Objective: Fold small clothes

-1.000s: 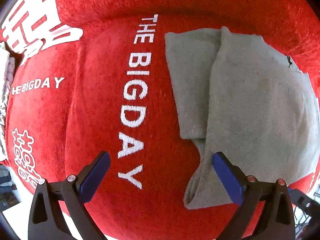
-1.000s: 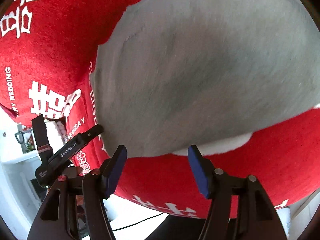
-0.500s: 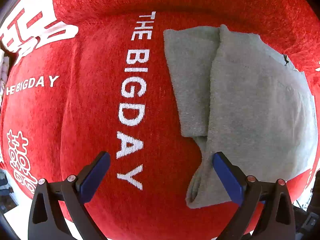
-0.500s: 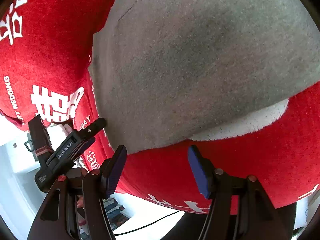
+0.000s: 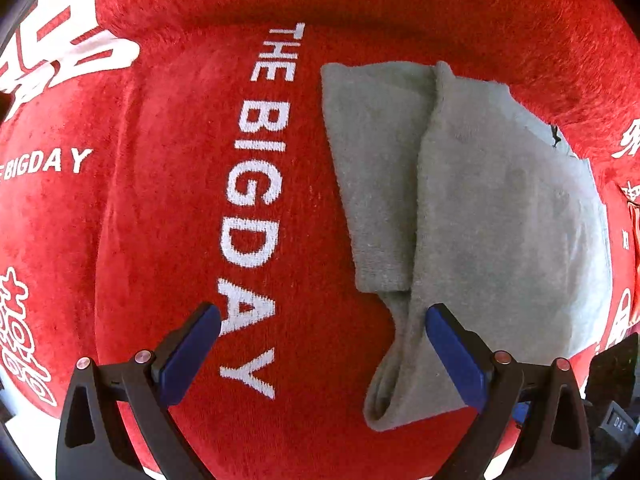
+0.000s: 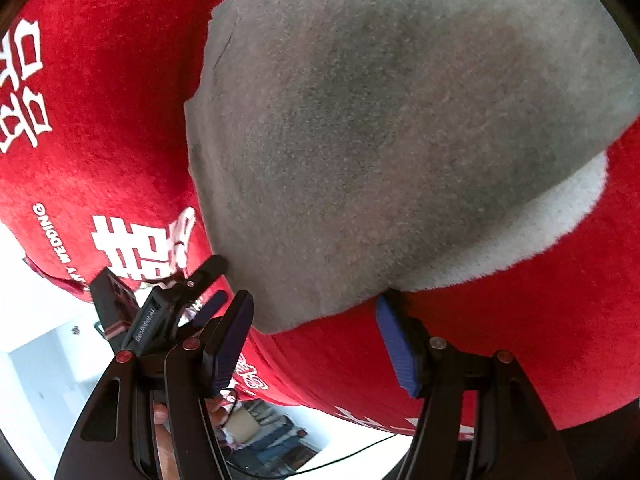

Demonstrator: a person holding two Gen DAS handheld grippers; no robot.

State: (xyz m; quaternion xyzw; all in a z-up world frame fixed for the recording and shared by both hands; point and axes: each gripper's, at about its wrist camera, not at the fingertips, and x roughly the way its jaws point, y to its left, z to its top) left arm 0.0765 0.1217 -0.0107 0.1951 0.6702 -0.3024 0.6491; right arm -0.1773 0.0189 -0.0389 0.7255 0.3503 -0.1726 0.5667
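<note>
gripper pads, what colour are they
Blue, on black fingers; clearest in the left wrist view.

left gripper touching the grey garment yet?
Cannot tell. In the left wrist view the left gripper is open, and one finger overlaps the grey garment on the red cloth, but neither contact nor gap shows plainly.

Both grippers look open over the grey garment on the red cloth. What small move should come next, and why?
Probably lower both a little further and close on the near hem. The left gripper is open, one pad over the grey garment's narrow lower-left end, nothing pinched. The right gripper is open too, straddling the near edge of the garment, which lies part-folded on the red cloth and unheld.
</note>
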